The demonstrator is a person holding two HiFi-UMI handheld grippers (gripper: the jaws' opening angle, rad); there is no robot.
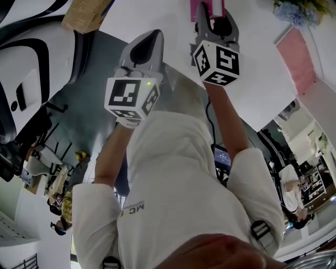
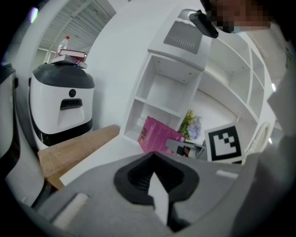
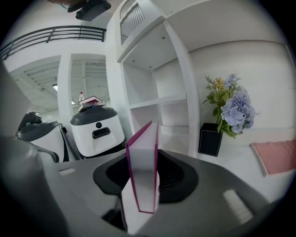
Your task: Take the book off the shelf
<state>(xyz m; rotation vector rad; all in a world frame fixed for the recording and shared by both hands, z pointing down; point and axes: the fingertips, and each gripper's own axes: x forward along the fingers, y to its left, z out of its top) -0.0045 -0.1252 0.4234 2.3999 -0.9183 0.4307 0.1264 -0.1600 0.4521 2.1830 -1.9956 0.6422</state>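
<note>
The pink-covered book (image 3: 143, 166) stands edge-on between the jaws of my right gripper (image 3: 141, 185), which is shut on it. In the head view the book (image 1: 212, 8) shows at the top edge, clamped by the right gripper (image 1: 215, 20) over the white tabletop (image 1: 262, 79). From the left gripper view the book (image 2: 159, 136) is out in front of the white shelf unit (image 2: 162, 92), with the right gripper (image 2: 185, 148) holding it. My left gripper (image 1: 146, 44) hangs to the left of the right one, shut and holding nothing (image 2: 157, 185).
The white shelf (image 3: 152, 102) has bare compartments. A black pot of blue flowers (image 3: 229, 111) and a pink mat (image 3: 275, 157) sit on the tabletop to the right. A white and grey machine (image 2: 62, 104) and a brown board (image 2: 74, 148) lie to the left.
</note>
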